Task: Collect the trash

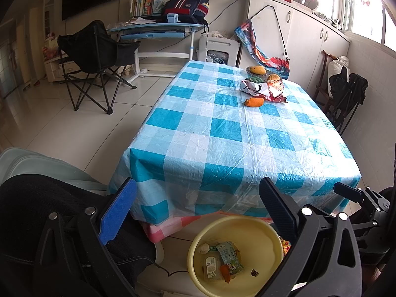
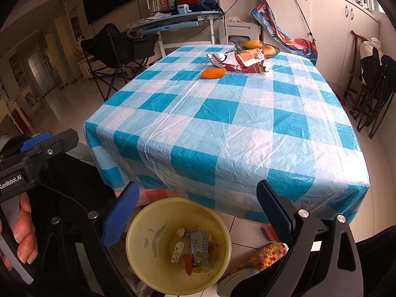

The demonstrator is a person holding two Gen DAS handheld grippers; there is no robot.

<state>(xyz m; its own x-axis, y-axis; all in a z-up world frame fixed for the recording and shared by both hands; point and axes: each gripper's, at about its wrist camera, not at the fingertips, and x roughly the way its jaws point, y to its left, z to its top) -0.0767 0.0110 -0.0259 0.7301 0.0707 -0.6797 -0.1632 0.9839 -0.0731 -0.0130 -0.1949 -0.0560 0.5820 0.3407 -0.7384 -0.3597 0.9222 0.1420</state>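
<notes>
A yellow basin [image 1: 262, 235] [image 2: 141, 227] stands on the floor at the table's near edge and holds several wrappers and a small carton [image 1: 229, 259] [image 2: 200, 247]. On the blue checked tablecloth [image 1: 222, 133] [image 2: 222, 113], at the far end, lie an orange peel [image 1: 253, 102] [image 2: 213, 73] and crumpled red-white snack wrappers [image 1: 266, 87] [image 2: 243, 60]. My left gripper [image 1: 200, 198] is open and empty above the basin. My right gripper [image 2: 198, 203] is open and empty above the basin too. The right gripper also shows in the left wrist view [image 1: 346, 193], and the left one in the right wrist view [image 2: 49, 141].
A dish of mangoes [image 1: 257, 70] [image 2: 257, 45] stands behind the wrappers. A black folding chair [image 1: 94, 59] [image 2: 118, 49] and a blue desk [image 1: 153, 28] stand on the floor to the left. White cabinets [image 1: 297, 32] and a dark chair [image 1: 346, 94] are on the right.
</notes>
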